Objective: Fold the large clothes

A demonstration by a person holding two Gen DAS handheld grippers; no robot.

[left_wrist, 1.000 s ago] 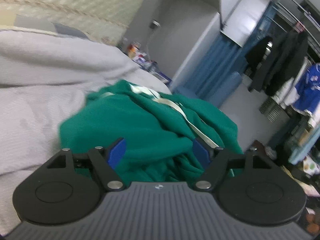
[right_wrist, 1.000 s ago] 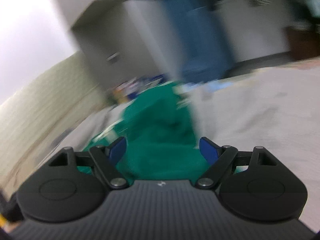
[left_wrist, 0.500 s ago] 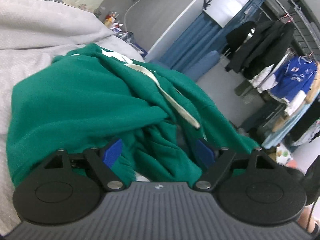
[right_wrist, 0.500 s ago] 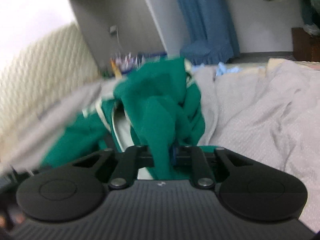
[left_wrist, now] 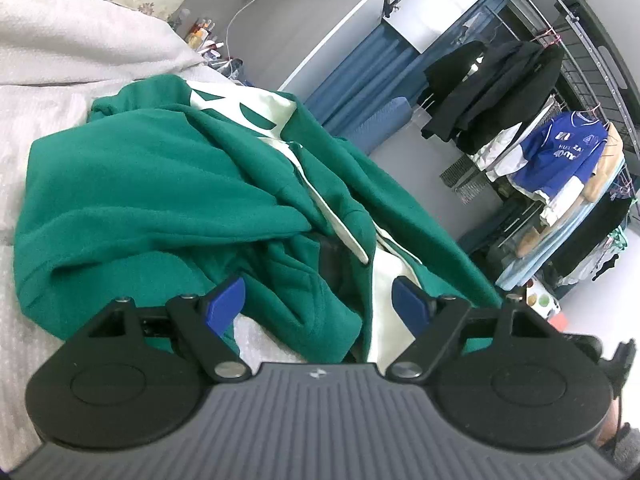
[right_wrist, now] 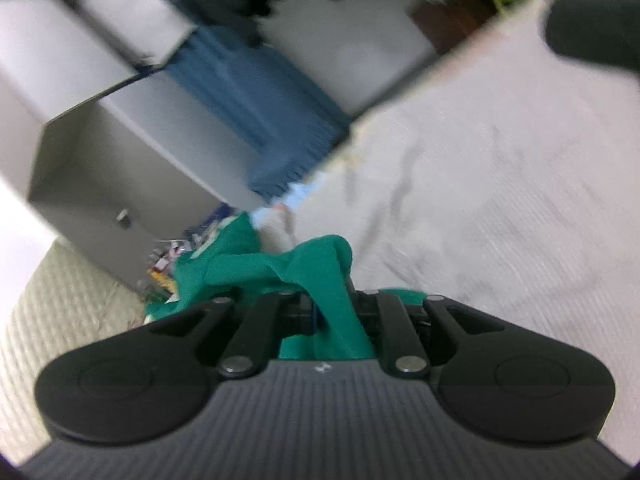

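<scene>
A large green hoodie (left_wrist: 160, 184) with white lettering and white trim lies crumpled on a grey bedspread (left_wrist: 52, 64). My left gripper (left_wrist: 320, 304) is open, its blue pads on either side of a green fold at the garment's near edge, gripping nothing. My right gripper (right_wrist: 332, 312) is shut on a bunched piece of the green hoodie (right_wrist: 320, 272), which stretches away from the jaws to the left. The right wrist view is blurred by motion.
A clothes rack (left_wrist: 560, 128) with dark coats and a blue jersey stands right of the bed. Blue curtains (left_wrist: 360, 80) and a grey wall lie beyond. A cluttered bedside spot (left_wrist: 204, 36) is at the far corner. The grey bedspread (right_wrist: 500, 200) spreads right of the right gripper.
My right gripper closed on the hoodie and has pulled it up and away, tilting the view. My left gripper moved in closer over the garment and stayed open.
</scene>
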